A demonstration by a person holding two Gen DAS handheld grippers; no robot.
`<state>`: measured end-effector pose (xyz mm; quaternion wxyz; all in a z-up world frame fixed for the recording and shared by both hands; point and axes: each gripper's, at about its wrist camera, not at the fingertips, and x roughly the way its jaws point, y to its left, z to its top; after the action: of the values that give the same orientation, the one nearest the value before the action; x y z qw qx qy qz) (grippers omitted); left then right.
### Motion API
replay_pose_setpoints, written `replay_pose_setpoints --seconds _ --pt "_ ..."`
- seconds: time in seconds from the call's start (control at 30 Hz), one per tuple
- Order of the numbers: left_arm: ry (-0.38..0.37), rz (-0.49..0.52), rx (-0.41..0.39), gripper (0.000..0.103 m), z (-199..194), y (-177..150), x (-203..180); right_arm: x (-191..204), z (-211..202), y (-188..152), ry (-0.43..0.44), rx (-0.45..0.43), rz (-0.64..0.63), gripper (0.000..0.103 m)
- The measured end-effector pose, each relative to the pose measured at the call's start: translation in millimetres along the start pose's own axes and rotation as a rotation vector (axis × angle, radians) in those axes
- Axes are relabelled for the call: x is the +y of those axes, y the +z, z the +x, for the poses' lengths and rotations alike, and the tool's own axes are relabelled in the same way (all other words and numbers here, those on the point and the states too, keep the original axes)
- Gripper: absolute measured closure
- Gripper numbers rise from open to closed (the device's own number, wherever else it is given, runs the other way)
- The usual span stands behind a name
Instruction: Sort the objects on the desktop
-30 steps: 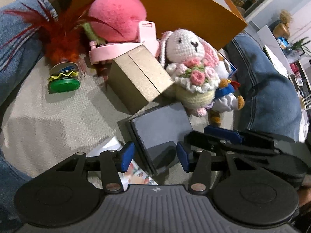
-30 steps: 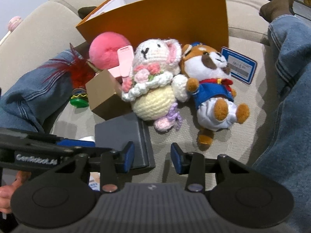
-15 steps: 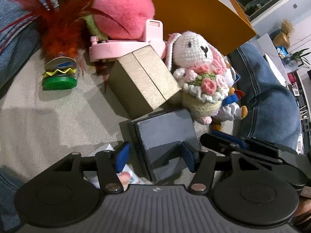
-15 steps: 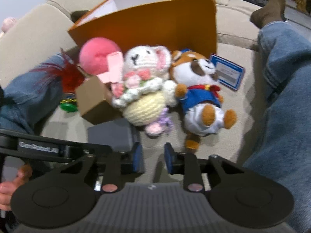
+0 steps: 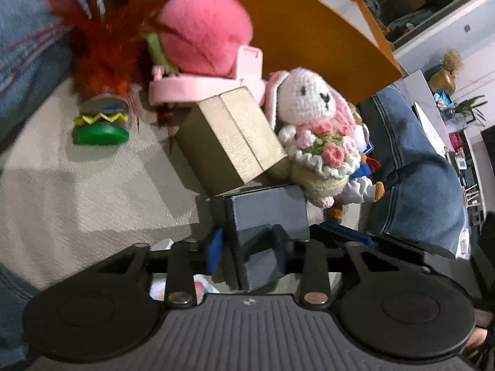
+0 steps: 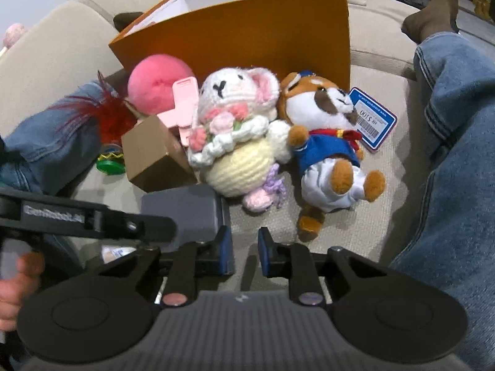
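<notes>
A dark grey box (image 5: 266, 216) lies on the beige cushion and my left gripper (image 5: 247, 249) is shut on its near end. It also shows in the right wrist view (image 6: 182, 207). My right gripper (image 6: 244, 252) is narrowly open and empty, just right of the grey box. Behind stand a gold box (image 5: 232, 136), a crocheted bunny (image 6: 235, 130), a plush dog in blue (image 6: 328, 142), a pink pompom (image 5: 204, 31), a pink clip stand (image 5: 204, 83), red feathers (image 5: 105, 37) and a burger toy (image 5: 100, 122).
A large orange box (image 6: 247, 31) stands open behind the toys. A blue price tag (image 6: 372, 119) lies right of the dog. Jeans-clad legs flank both sides (image 6: 458, 142) (image 5: 27, 46). A paper card (image 5: 173, 284) lies under my left gripper.
My left gripper moved forward and closed on the grey box. My right gripper narrowed its jaws and drew back a little.
</notes>
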<state>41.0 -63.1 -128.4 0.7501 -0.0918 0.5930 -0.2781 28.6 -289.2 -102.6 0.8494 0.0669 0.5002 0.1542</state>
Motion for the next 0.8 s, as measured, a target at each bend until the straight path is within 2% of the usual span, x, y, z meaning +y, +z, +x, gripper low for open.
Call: replay_pose_setpoints --seconds 0.03,0.1,0.37,0.67,0.8 --pt "0.001 0.010 -0.008 0.072 -2.5 -0.2 -2.3 -1.3 1.5 1.1 0.011 0.003 0.006 0.090" --pt "-0.004 0.032 -0.022 0.075 -7.4 0.6 -4.8 -0.5 2.2 1.8 0.022 0.006 0.007 0.096" --pt "-0.015 0.106 -0.072 0.076 -21.8 -5.2 -18.5 1.8 5.7 -0.4 0.011 0.019 0.000 0.097" --pt "-0.111 0.167 -0.103 0.079 -36.5 -8.7 -30.2 -6.9 6.9 -4.0 -0.007 0.037 0.023 0.097" --pt "-0.122 0.199 -0.102 0.080 -31.2 -8.4 -40.5 -10.9 3.2 -4.6 -0.013 0.033 0.039 0.096"
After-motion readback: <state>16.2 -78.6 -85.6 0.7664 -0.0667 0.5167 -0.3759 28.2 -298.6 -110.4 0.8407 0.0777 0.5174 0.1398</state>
